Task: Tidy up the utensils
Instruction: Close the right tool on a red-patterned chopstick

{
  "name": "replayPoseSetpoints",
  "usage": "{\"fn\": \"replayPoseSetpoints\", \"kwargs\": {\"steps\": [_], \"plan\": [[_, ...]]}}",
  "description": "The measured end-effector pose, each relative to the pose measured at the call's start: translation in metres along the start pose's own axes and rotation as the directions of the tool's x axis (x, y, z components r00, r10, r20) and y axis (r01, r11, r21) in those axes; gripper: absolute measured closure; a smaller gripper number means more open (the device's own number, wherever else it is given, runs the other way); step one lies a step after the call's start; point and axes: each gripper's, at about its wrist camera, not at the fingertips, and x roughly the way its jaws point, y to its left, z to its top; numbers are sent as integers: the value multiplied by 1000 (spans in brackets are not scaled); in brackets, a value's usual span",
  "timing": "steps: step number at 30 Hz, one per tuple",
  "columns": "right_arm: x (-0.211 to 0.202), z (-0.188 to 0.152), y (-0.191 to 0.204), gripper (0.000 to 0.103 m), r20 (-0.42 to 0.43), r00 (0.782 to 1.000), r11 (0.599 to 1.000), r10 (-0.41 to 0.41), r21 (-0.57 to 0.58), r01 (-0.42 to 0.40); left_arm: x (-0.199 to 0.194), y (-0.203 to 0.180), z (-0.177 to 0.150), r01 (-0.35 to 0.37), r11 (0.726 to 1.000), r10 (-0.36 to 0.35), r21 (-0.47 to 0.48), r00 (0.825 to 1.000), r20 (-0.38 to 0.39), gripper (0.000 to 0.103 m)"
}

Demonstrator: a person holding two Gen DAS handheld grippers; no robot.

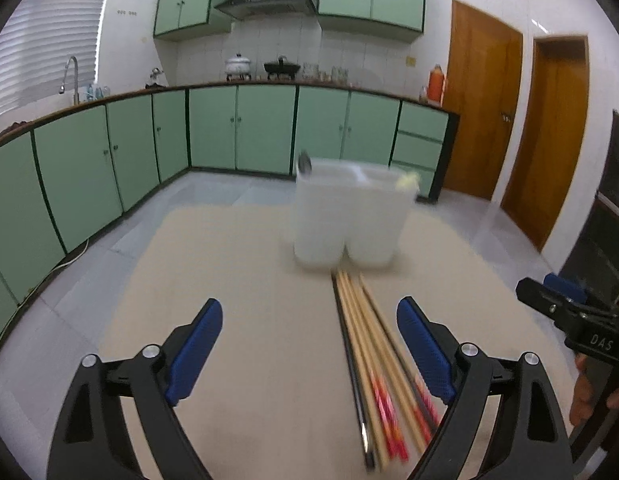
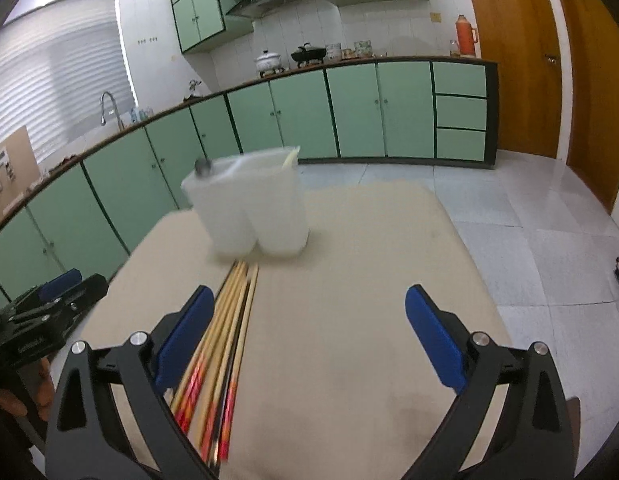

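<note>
A bundle of chopsticks with red-patterned ends lies on the beige table, pointing at a white translucent utensil holder. A spoon and a pale utensil stick out of the holder. My left gripper is open and empty, with the chopsticks just inside its right finger. My right gripper is open and empty; the chopsticks lie beside its left finger, and the holder stands beyond. Each gripper shows at the edge of the other's view.
Green kitchen cabinets run along the far wall with a sink tap, pots and an orange flask on the counter. Wooden doors stand at the right. Tiled floor surrounds the table.
</note>
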Motion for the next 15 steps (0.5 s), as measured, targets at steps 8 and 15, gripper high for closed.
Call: {"fn": "replayPoseSetpoints", "kwargs": {"steps": [8, 15], "plan": [[-10, -61, 24, 30, -139, 990, 997, 21, -73, -32, -8, 0, -57, -1, 1000, 4, 19, 992, -122, 20], [-6, -93, 36, 40, -250, 968, 988, 25, -143, -63, -8, 11, -81, -8, 1000, 10, 8, 979, -202, 22]]}}
